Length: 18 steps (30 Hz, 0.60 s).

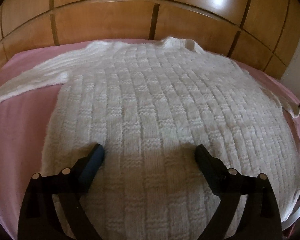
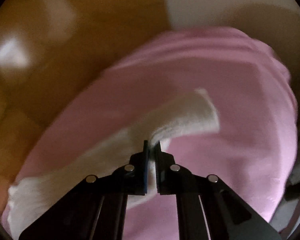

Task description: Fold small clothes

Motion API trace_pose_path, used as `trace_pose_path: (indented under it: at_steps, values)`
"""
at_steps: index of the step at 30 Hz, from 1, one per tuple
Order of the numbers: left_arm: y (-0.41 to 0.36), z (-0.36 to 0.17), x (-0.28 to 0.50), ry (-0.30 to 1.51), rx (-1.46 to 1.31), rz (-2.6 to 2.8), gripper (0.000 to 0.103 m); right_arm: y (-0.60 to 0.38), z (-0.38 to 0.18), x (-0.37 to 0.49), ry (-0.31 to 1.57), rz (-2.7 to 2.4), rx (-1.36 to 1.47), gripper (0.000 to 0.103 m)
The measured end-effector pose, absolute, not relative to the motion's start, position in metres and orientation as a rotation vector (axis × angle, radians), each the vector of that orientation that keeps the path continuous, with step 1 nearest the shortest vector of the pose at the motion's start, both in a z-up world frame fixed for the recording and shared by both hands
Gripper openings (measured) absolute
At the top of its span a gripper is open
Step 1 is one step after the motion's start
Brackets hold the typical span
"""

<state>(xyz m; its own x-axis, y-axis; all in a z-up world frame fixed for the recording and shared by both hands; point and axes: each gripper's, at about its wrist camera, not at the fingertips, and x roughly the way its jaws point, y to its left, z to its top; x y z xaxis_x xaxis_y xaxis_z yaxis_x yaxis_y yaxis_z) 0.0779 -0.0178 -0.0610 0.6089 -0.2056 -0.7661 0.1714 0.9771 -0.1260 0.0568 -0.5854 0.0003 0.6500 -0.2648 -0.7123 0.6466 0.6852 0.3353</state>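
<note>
Pink bed sheet [image 1: 20,120] under a white sweater [image 1: 160,100], spread flat. I see my left gripper [image 1: 150,152] wide apart over its lower body, holding nothing. My right gripper [image 2: 152,146] is clamped on the sleeve [image 2: 190,112], lifted off the sheet.
</note>
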Motion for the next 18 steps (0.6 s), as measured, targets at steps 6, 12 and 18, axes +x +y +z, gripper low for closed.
trace_pose_path:
  at_steps: [6,12,18]
  values:
    - [-0.013,-0.059,0.077,0.882,-0.081,-0.241,0.092,-0.469,0.047,0.104,0.644,-0.260,0.538,0.005]
    - [-0.012,-0.057,0.079,0.894,-0.109,-0.262,0.095,-0.325,0.060,0.147,0.684,0.044,0.468,0.005]
    - [-0.003,-0.045,0.085,0.911,-0.199,-0.310,0.085,-0.227,0.050,0.161,0.747,0.297,0.440,0.032]
